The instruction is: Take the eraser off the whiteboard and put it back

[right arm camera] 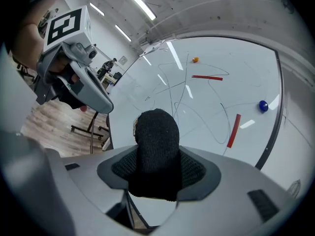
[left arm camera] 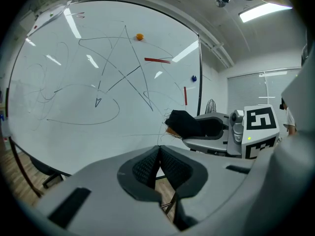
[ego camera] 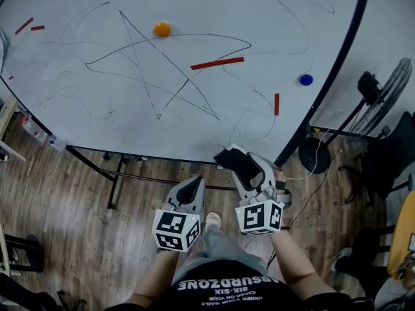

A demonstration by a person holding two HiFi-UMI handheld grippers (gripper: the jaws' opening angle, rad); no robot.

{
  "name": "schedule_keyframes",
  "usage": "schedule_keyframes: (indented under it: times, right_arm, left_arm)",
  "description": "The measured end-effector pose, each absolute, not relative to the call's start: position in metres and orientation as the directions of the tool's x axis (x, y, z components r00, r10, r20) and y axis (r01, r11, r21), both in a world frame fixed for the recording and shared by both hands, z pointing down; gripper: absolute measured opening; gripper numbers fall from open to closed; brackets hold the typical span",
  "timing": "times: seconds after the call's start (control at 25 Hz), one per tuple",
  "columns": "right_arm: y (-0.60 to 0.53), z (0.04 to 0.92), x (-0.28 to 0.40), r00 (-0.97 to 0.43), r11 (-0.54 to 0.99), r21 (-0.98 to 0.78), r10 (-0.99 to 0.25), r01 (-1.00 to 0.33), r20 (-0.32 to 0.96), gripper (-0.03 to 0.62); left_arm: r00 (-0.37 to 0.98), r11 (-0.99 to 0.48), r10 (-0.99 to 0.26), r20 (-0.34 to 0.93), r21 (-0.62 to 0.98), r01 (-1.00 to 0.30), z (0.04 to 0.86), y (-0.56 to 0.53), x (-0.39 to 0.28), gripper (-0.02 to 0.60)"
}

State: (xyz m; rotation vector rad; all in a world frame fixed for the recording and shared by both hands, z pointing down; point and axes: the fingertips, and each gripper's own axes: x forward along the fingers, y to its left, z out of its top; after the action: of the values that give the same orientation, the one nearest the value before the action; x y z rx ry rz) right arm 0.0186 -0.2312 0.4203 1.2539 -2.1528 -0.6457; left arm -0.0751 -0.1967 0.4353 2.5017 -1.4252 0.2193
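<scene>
Scribbles all over the whiteboard, thin loops and a star shape, with red strips stuck at the far left; orange magnet up top. Down low, left gripper: jaws pressed together on nothing, hanging idle over the wooden floor, short of the board's bottom edge; best left parked there, out of the way. Just to its right, right gripper: jaws spread wide and clamped on the eraser, black felt poking out past the pads toward the board; sits right at the board's lower edge in the head view; cannot say for sure whether touching the surface or just clear of it. Reads as the put-back half of the job, eraser already off its spot. To do it well: square the flat face to the board before closing in, no tilt; come in slow and straight, never sliding, so as not to smear the lines; pick a bare patch low down, left of the short red strip and well under the long red strip; press flat, ease the jaws apart, check for a firm hold before backing off. Further right, blue magnet, then black fan beyond the board; keep the elbow clear of that lot.
</scene>
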Motion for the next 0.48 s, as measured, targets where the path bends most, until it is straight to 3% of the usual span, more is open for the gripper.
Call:
schedule_keyframes:
  times: [0.48]
  right_arm:
    - [-0.209,0.431,0.021,-0.435,0.494,0.527,-0.867,-0.691,0.242,0.232]
  left_arm:
    - [0.507,-0.488,-0.819,0.267,0.139,-0.862,0.44,-0.187,-0.07,0.006]
